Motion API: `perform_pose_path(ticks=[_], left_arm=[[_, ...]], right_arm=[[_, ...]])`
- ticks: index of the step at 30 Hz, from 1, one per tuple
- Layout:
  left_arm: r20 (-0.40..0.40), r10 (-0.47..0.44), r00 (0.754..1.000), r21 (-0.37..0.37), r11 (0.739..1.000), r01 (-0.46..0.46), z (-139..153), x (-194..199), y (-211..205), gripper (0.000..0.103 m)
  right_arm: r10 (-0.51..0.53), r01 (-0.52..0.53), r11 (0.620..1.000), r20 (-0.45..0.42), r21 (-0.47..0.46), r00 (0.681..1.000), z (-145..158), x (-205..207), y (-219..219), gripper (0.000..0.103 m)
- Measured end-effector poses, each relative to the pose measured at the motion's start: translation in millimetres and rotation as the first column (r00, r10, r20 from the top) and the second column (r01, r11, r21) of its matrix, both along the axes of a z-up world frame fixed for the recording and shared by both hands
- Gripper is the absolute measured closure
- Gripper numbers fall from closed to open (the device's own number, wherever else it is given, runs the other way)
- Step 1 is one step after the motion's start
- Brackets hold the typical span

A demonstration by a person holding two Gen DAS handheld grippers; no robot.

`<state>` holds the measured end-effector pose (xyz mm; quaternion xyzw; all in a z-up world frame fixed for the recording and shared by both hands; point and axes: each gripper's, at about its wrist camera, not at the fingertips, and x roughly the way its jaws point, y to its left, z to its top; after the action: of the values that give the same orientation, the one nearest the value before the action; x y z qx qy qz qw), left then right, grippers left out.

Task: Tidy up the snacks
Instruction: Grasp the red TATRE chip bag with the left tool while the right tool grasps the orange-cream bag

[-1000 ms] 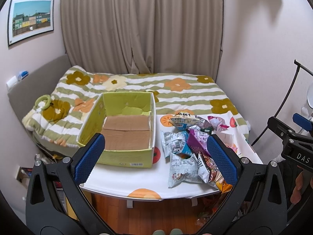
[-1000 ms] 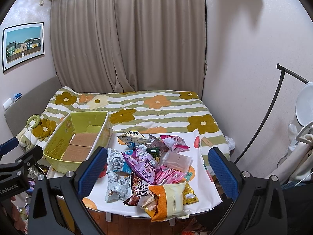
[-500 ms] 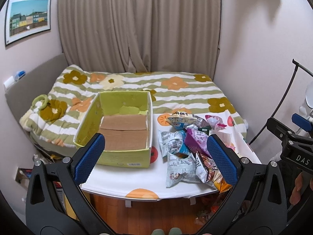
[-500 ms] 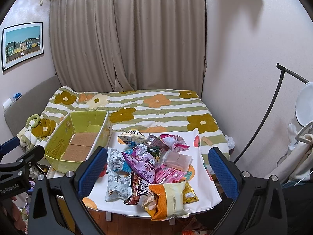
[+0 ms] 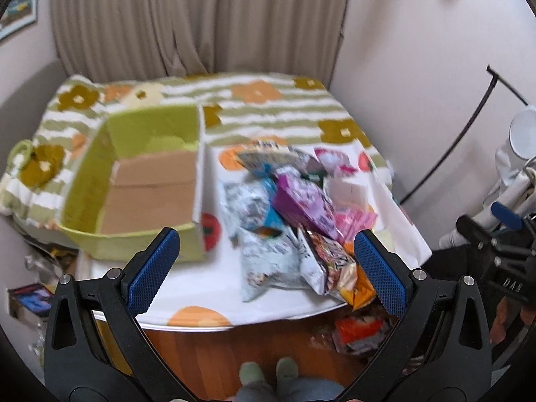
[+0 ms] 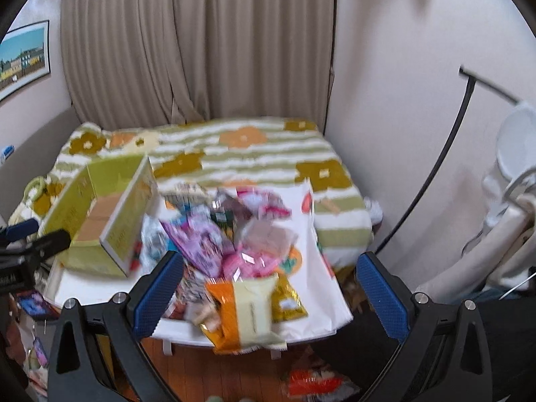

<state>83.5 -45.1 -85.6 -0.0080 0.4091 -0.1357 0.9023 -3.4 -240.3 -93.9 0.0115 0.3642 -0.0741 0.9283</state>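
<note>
A pile of snack bags point(image 5: 294, 207) lies on the right half of a white table point(image 5: 201, 288); the pile also shows in the right wrist view point(image 6: 227, 244). A purple bag point(image 5: 305, 204) lies on top, and an orange-and-cream bag point(image 6: 244, 311) hangs over the near edge. An open green cardboard box point(image 5: 140, 181) with a bare brown floor stands at the left, also in the right wrist view point(image 6: 100, 221). My left gripper point(image 5: 268, 268) is open and empty in front of the table. My right gripper point(image 6: 268, 288) is open and empty above the near snacks.
A bed with a green-striped flower blanket point(image 6: 254, 157) lies behind the table, beige curtains behind it. More snack packs lie on the wooden floor point(image 5: 358, 331) under the table's right side. A black stand point(image 6: 435, 174) leans at the right wall. Clutter lies on the floor at the left point(image 5: 30, 298).
Both grippers have moved forward and down toward the table; the views are blurred from motion. Both stay open and empty. Snacks and box have not moved.
</note>
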Motion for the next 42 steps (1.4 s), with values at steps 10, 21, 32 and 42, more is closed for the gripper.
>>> perform_pose_path(ticks=[10,21,32,42], left_arm=[[-0.204,0.007,0.979,-0.056,0.998,-0.019,-91,27,-58,0.0],[-0.272,0.053,0.961,-0.058,0.996,-0.071,-146,36,-90,0.004],[-0.312,0.041,0.949,-0.106,0.991,-0.077,-165,41,-96,0.024],[-0.325,0.062,0.943,-0.065,0.994,-0.088,-168,41,-90,0.046]], right_arm=[[0.151,-0.118,0.978,-0.192,0.175,0.97,-102,23,-32,0.0],[0.309,-0.256,0.939,-0.239,0.228,0.92,-168,52,-21,0.003],[0.393,-0.334,0.908,-0.24,0.252,0.888,-181,62,-17,0.026],[0.402,-0.344,0.904,-0.236,0.252,0.884,-177,64,-18,0.038]])
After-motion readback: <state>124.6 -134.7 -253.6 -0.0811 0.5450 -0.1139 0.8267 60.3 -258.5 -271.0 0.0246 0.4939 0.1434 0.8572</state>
